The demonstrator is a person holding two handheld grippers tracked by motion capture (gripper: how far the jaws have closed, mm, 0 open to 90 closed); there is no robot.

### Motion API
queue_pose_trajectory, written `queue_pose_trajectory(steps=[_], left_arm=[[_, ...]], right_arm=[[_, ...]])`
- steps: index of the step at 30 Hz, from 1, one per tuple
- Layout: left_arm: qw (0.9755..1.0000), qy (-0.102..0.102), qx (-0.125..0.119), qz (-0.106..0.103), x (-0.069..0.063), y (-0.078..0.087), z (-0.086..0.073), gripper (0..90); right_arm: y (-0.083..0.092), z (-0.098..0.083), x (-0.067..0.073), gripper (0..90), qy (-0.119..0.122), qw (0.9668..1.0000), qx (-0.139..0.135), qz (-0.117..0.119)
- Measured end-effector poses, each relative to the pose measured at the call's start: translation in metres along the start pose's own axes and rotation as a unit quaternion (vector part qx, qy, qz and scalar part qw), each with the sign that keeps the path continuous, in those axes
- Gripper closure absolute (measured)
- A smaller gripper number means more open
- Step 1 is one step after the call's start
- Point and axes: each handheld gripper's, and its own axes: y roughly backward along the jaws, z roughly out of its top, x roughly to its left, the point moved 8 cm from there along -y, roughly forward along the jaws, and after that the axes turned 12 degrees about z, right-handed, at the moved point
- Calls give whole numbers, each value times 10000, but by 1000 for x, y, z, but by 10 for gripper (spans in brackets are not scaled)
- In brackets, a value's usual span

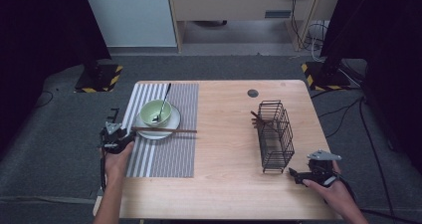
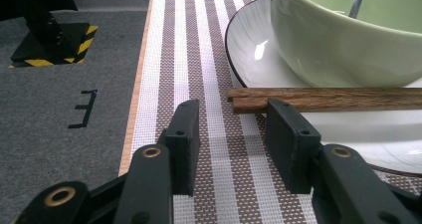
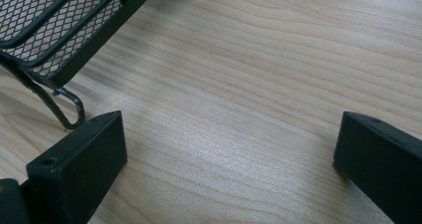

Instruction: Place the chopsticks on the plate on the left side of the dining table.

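Wooden chopsticks [image 2: 323, 98] lie across the white plate [image 2: 259, 55] under the green bowl [image 2: 343, 40], at the table's ten o'clock. Left gripper [image 2: 233, 129], jaws spread, sits just short of their tips; likely the pickup step, needing a slight advance, then closing. Right gripper [image 3: 229, 149] rests spread beside the wire basket [image 1: 275, 134].

1. We take this for a lab or recording studio, not a home: black curtains [image 1: 40, 30] hang at both sides of the space.
2. We see stand bases with yellow-and-black hazard tape [image 1: 98, 78] on the grey carpet [image 1: 59, 149], and loose cables [image 1: 343, 119] trailing across it.
3. We note the lone wooden table [image 1: 224, 149] carries a staged place setting: a striped placemat [image 1: 164, 154], a bowl [image 1: 155, 112] on a plate [image 1: 166, 129], and a wire basket [image 1: 275, 134].
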Motion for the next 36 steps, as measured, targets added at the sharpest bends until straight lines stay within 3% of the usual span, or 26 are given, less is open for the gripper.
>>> queue_pose_trajectory(steps=[8, 13, 24, 29, 36], left_arm=[[10000, -25, 3, -38, 0, 5, 1, 554], [9995, -46, -90, -312, -9, 20, 4, 484], [9951, -267, -237, -917, -42, 41, 7, 317], [9925, -246, -202, -1184, -59, 47, 10, 270], [9879, -389, -173, -1493, -88, 54, 12, 245]], right_arm=[[0, 0, 0, 3, 5, 10000, -1, -2], [0, 0, 0, 4, 10, 10000, 0, -3], [0, 0, 0, 4, -3, 10000, -2, -11], [0, 0, 0, 4, -15, 10000, -5, -9], [0, 0, 0, 4, -14, 10000, 0, -6]])
